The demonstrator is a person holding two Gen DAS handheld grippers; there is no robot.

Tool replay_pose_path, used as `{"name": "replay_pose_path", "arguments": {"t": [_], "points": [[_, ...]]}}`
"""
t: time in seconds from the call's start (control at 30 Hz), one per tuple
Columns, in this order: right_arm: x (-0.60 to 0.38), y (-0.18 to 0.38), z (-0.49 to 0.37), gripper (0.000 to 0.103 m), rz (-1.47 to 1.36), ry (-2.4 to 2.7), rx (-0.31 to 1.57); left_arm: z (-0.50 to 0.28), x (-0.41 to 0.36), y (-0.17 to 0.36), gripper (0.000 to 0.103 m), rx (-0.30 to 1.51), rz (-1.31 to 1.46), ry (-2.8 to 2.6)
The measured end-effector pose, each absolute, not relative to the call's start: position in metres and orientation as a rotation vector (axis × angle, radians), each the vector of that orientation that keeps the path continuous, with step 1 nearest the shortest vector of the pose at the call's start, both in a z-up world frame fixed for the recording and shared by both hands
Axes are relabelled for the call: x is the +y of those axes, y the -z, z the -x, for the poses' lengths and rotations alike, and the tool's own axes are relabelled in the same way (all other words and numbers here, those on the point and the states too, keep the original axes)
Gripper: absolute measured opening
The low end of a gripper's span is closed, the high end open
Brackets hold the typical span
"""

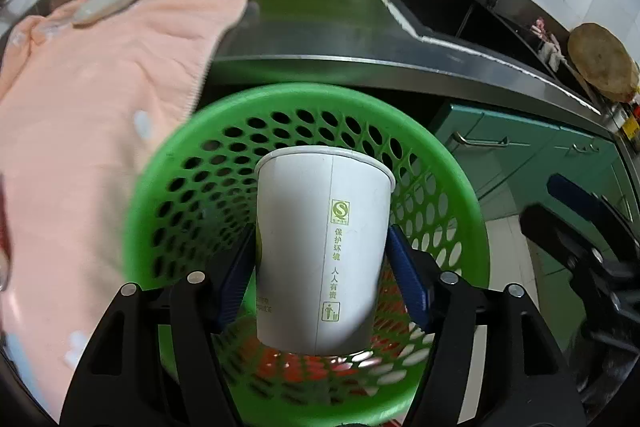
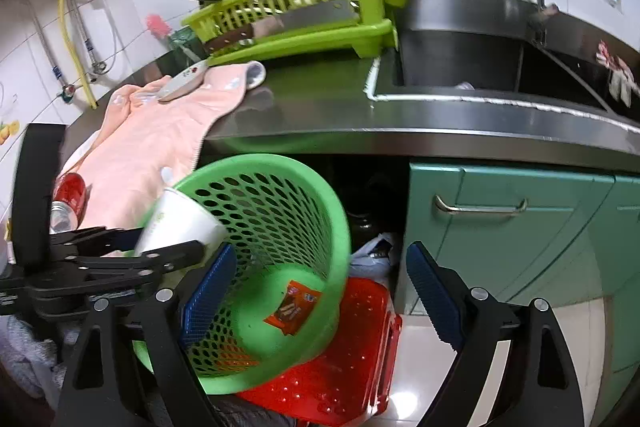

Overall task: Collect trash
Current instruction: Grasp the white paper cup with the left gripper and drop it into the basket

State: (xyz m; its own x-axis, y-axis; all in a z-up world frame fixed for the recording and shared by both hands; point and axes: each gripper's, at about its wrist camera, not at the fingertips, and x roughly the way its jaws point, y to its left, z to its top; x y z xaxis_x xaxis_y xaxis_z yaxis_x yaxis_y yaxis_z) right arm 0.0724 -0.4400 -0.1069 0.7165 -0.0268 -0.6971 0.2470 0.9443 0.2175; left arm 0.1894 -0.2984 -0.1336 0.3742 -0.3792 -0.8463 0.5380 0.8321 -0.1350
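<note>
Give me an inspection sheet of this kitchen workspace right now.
Surface: steel counter, mostly bare.
Job's things: paper cup over the green bin; orange wrapper inside; red can on counter.
Clutter: pink towel, dish rack.
Grippers: left gripper shut on cup; right gripper open, empty.
Cables: nothing seen.
Surroundings: sink, teal cabinets, red basket.
</note>
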Motion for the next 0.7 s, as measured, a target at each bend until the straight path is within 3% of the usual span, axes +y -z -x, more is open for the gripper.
{"name": "replay_pose_path", "arguments": {"t": [0.37, 0.7], "points": [[-0.454, 0.13, -0.068, 0.084, -0.341, 0.172, 0.802, -0.203, -0.309, 0.156, 0.07, 1.08, -0.121, 0.597], [-0.432, 0.114, -0.069, 0.084, -0.314, 0.133, 0.78, -0.187, -0.271, 0.12, 0.071, 1.007, -0.078, 0.571]]}}
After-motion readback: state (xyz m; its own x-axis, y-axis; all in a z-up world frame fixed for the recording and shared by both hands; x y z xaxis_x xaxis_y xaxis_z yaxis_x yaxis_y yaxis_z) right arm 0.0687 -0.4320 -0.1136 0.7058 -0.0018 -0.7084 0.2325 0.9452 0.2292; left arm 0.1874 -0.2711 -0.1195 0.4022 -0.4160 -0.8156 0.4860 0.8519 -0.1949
